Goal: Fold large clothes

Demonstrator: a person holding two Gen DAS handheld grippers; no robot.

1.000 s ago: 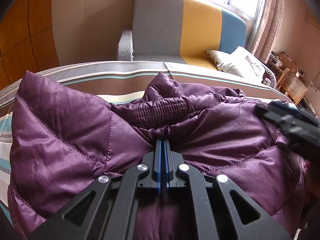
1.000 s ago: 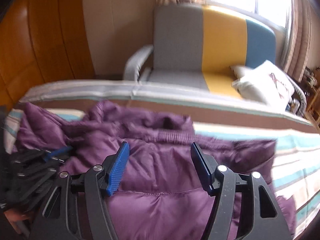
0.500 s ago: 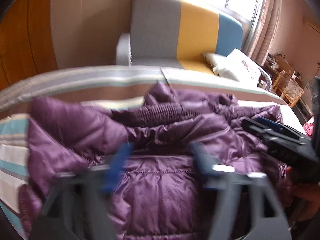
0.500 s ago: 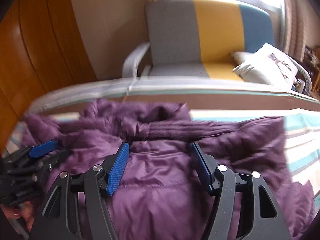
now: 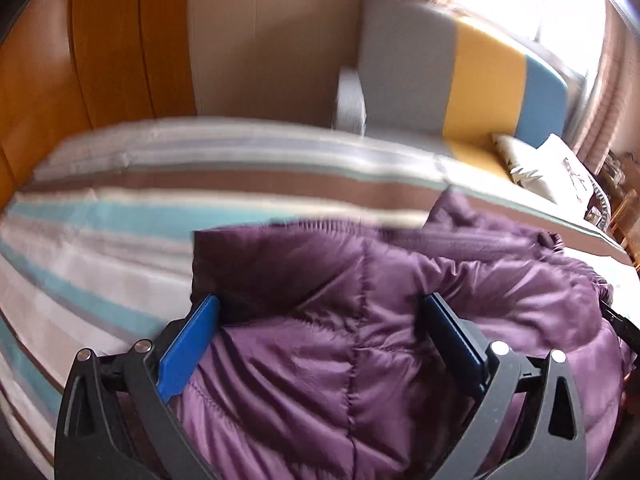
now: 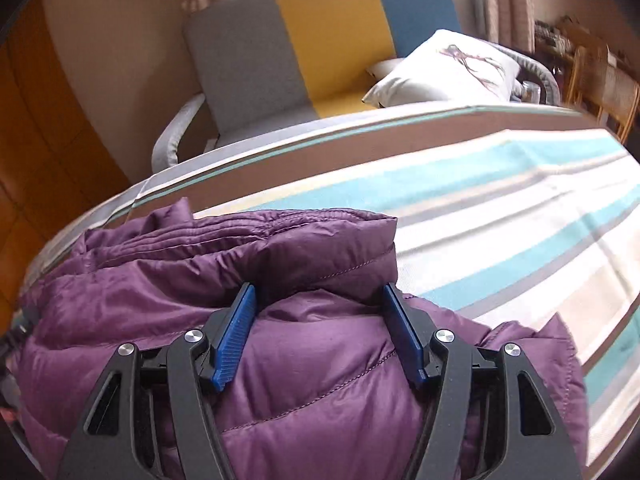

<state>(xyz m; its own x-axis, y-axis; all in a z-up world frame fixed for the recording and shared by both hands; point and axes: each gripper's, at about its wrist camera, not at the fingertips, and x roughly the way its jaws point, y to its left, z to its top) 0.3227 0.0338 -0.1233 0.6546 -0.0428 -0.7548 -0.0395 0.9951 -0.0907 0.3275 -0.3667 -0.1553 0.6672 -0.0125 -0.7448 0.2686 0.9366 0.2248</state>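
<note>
A purple quilted puffer jacket [image 5: 360, 320] lies bunched on the striped bed cover [image 5: 100, 248]; it also shows in the right wrist view [image 6: 240, 264]. My left gripper [image 5: 320, 320] is open, its blue pads [image 5: 188, 348] spread over the jacket's left part, with nothing between them held. My right gripper [image 6: 320, 300] is open too, its blue pads [image 6: 236, 332] straddling a puffed fold near the jacket's right edge. The jacket fabric bulges up between the right fingers but is not clamped.
The striped bed cover [image 6: 500, 208] stretches out to the right of the jacket. Beyond the bed stands a grey, yellow and blue armchair [image 6: 320, 40] with a white cushion [image 6: 448, 68]. Wooden panels [image 5: 60, 60] line the left wall.
My left gripper was shut on the jacket a second ago; it has let go, opened and swung left. My right gripper stayed open and moved down closer onto the jacket's right side.
</note>
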